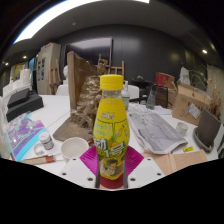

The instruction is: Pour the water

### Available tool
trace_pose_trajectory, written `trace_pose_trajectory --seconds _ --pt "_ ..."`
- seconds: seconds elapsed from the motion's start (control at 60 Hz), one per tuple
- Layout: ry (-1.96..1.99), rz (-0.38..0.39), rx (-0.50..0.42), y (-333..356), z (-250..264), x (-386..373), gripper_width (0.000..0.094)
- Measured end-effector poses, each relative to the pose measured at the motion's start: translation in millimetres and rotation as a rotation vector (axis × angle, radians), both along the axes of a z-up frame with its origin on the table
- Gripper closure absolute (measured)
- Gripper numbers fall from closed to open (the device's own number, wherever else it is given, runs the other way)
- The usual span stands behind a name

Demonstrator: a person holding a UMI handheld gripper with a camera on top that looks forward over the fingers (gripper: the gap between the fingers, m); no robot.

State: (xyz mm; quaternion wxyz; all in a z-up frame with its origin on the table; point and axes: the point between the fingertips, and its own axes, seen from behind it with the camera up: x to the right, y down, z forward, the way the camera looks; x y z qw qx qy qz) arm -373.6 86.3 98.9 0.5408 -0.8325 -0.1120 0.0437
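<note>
A yellow drink bottle (111, 128) with an orange cap and a colourful label stands upright between my fingers. My gripper (111, 160) is shut on the bottle: both magenta pads (90, 159) press against its lower label at the left and right. The bottle's red base shows just above the gripper body. A small white cup (74, 148) stands on the white table (55, 115) just left of the bottle.
A small white jar with a dark lid (46, 141) and a blue-and-white packet (22, 140) lie at the left. A woven basket (80, 108) stands behind the bottle. Papers and plastic wraps (158, 132) lie at the right, a laptop (208, 128) beyond them.
</note>
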Motion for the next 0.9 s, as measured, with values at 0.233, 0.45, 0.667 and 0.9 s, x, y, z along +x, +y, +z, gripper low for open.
trace_pose_trajectory --seconds 0.233,0.45,0.667,0.9 --pt "0.06 -0.032 -0.023 4 -42 5 0.0605" --pt "0.077 -0.075 -0.046 -2 -39 14 0.0298" --pt "0.009 -0.18 -0.132 -56 5 37 0.0079" --pt "-0.012 -0.223 -0.154 -182 97 26 0.0069"
